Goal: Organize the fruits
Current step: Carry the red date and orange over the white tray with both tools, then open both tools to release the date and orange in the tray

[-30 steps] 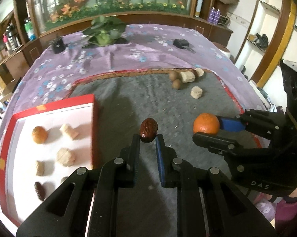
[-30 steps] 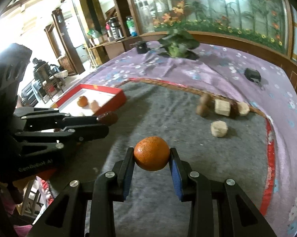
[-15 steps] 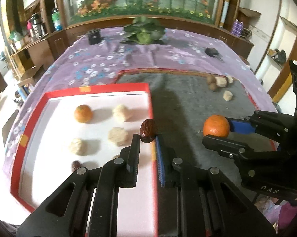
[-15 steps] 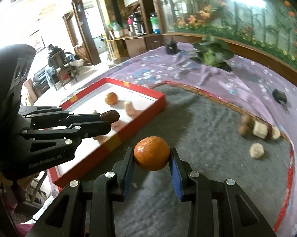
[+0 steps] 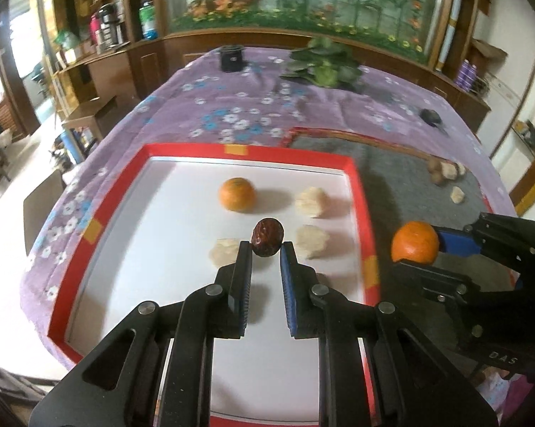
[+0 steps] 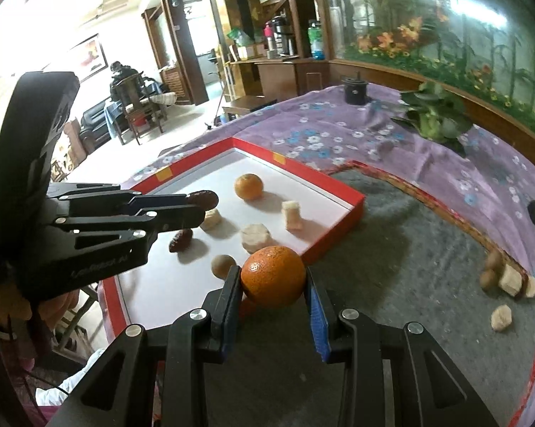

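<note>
your left gripper (image 5: 266,249) holds a date (image 5: 267,237) over the tray (image 5: 182,150); your right gripper (image 6: 272,277), with an orange (image 6: 273,276), is beside the tray over the mat (image 6: 409,249).

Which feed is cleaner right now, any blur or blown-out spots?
Left wrist: tray contents and far table smeared by motion blur, date sharp. Right wrist: doorway area upper left overexposed, aquarium glass glaring, held orange crisp. Both bend at the edges.
</note>
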A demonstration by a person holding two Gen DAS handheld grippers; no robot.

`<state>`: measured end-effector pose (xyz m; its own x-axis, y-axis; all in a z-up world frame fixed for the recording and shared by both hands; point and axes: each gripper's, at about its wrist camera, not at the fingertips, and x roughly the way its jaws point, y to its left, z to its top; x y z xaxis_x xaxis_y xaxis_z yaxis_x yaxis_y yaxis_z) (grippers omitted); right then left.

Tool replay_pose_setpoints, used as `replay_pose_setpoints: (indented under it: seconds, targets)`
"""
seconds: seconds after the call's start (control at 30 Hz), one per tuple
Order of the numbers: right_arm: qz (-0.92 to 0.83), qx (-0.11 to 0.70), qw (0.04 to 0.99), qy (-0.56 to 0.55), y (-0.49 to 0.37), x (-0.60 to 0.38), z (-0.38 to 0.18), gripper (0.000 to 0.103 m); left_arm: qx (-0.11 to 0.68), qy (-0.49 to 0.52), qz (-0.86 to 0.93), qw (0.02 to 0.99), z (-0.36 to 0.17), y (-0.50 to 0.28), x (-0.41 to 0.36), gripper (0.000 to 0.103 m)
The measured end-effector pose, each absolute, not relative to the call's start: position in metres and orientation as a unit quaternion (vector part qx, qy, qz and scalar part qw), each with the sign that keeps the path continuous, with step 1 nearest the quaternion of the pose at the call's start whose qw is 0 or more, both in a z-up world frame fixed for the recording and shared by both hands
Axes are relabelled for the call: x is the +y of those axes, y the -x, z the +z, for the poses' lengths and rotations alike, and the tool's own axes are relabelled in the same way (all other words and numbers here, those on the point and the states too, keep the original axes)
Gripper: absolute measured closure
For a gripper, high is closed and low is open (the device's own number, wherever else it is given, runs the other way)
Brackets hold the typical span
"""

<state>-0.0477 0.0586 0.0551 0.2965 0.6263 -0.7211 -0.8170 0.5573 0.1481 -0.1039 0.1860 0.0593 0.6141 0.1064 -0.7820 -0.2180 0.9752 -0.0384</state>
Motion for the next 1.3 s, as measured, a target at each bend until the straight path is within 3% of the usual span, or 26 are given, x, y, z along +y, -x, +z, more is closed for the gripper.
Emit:
replay_pose_setpoints:
  seconds: [1.03, 1.13, 1.23, 1.3]
  targets:
    - [0.486, 0.41, 0.751, 0.179, 0.014, 0.163, 0.022, 0.069, 0.468, 0.14, 0.162, 0.857, 0.021, 0.092, 0.26, 0.088]
    - [0.483, 0.413, 0.753, 0.173, 0.01, 0.162, 0.021, 0.069, 0.471, 0.143, 0.163, 0.855, 0.021, 0.092, 0.259, 0.075]
    - [0.479, 0.407, 0.76, 0.166, 0.01, 0.157, 0.025, 0.053, 0.465, 0.142, 0.166, 0.858, 0.024, 0.093, 0.257, 0.058]
    - [0.48, 0.406, 0.761, 0.16, 0.01, 0.153, 0.027, 0.052, 0.461, 0.139, 0.168, 0.86, 0.027, 0.094, 0.254, 0.055]
